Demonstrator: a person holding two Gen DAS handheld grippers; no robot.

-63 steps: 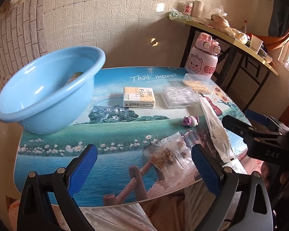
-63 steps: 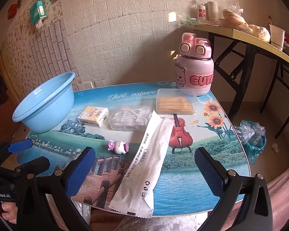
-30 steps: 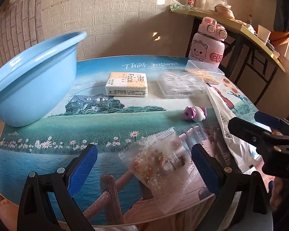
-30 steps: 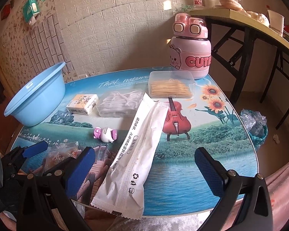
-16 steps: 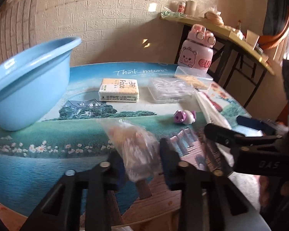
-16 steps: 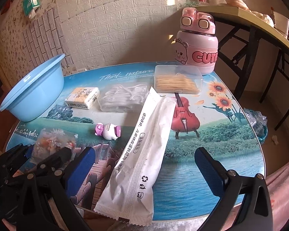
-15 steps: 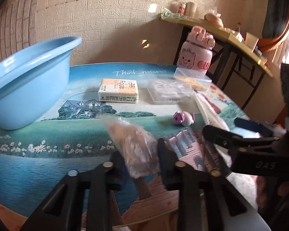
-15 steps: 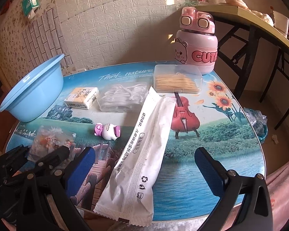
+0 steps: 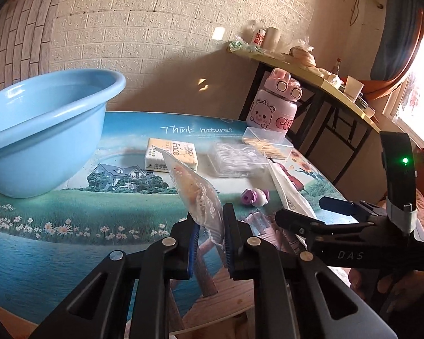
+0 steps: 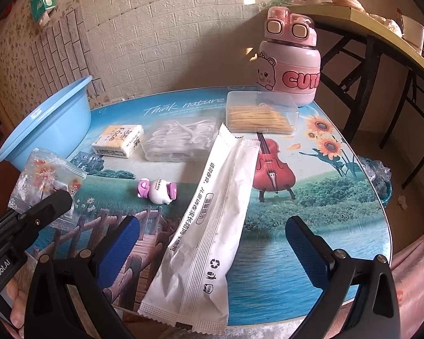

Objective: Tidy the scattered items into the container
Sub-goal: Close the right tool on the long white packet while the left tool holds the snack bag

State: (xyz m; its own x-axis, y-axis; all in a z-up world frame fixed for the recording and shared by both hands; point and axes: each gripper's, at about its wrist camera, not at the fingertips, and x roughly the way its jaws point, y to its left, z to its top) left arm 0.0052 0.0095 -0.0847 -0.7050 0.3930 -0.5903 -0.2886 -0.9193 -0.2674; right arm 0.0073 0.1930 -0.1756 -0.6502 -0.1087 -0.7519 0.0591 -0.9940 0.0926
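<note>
Nearest the desk's (image 10: 311,240) front edge, the left gripper (image 9: 209,226) has just closed: a second ago its jaws stood wide over the clear snack packet (image 9: 196,192) lying flat on the desk, now they are clamped on the packet's lower edge. The packet stands up off the desk between the blue pads, tilted back toward the basin. In the right wrist view the same packet (image 10: 46,178) hangs clear of the desk surface, just in front of the basin. Judgement: grasp done, one item picked, carry to the basin is the step in hand; nothing from this desk looks delivered yet besides whatever the basin hides.

Right gripper (image 10: 212,243) hovers over the near end of the long white sachet (image 10: 212,212), jaws wide apart, touching nothing. The sachet lies between the pads but is not pinched.

Further in from the front edge, the small pink-and-white toy (image 10: 157,188) sits left of the sachet. Past it, mid-desk, the tissue pack (image 10: 118,139) and the clear floss-pick box (image 10: 181,138) lie side by side, with the toothpick box (image 10: 261,113) right of them. All untouched.

At the desk's far left corner sits the blue basin (image 9: 42,130), the container, open side up, inside not visible from here. At the far right stands the pink bear bottle (image 10: 289,67). Judgement: thin slippery film, shallow pinch, may slip during the swing to the basin.
</note>
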